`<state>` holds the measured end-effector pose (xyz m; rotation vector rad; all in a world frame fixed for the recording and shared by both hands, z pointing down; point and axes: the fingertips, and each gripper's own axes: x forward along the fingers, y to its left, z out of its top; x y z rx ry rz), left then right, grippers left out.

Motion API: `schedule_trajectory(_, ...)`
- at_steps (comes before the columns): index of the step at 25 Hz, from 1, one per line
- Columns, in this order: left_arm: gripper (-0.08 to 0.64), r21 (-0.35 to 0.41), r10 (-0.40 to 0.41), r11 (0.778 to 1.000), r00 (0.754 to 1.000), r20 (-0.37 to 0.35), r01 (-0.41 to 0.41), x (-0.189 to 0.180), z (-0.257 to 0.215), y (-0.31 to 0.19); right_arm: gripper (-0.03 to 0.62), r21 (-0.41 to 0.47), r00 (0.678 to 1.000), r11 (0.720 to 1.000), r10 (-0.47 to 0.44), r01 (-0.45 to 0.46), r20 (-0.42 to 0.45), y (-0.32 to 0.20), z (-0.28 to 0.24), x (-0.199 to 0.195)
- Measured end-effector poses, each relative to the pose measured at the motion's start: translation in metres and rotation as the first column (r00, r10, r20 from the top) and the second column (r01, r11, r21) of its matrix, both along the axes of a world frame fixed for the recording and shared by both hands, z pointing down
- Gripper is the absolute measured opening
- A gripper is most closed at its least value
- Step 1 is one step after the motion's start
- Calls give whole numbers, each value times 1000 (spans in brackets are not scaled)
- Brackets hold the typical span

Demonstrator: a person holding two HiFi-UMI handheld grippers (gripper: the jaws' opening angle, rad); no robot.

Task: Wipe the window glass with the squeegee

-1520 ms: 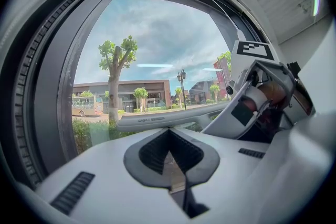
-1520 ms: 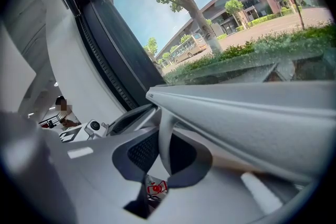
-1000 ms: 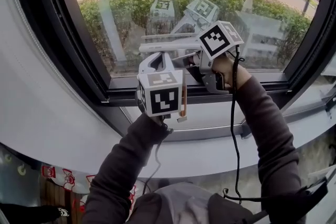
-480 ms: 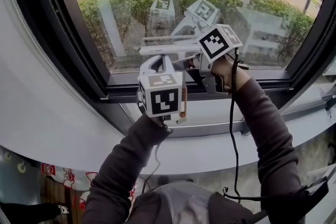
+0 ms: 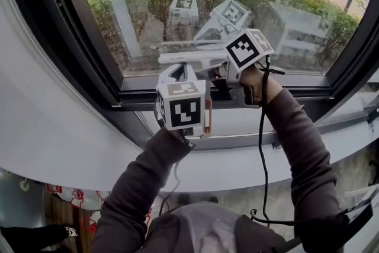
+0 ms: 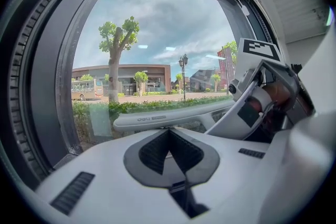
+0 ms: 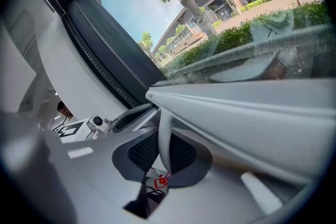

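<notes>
While the right gripper [image 7: 161,150] clamped the squeegee [image 5: 189,57] mid-frame, left gripper [image 6: 169,138] closed empty, the wipe stroke required completion at the window glass [image 5: 148,9] lower edge.

Dark grey sleeves [image 5: 137,186]; white left claw [image 6: 169,132], right claw [image 7: 164,140]; black-and-white marker cubes [image 5: 181,106]; black cable [image 5: 261,145].

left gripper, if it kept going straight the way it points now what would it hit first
Most likely the white bar of the squeegee, lying crosswise ahead of the left gripper, with the window glass behind it; the gap to the bar is hard to judge.
</notes>
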<state>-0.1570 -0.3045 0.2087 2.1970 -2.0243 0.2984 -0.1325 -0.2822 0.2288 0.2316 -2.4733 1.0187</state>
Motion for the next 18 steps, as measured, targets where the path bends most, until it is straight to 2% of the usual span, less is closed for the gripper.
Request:
schedule_trajectory(8,-2,-31,-2,1000,1000,-10,1,-3,15,-2,28,-25,1000,1000,-8,8,0,0,13,-2)
schedule_trajectory(13,-2,-40,-4,999,1000,7,5,-3,16,-3,28,-39,1000,999,-5,4,-6,0,14,-2)
schedule_trajectory(18,-2,-61,-1,998,1000,7,2,-2,19,-3,28,-44,999,999,0,-2,-50,1,19,-1)
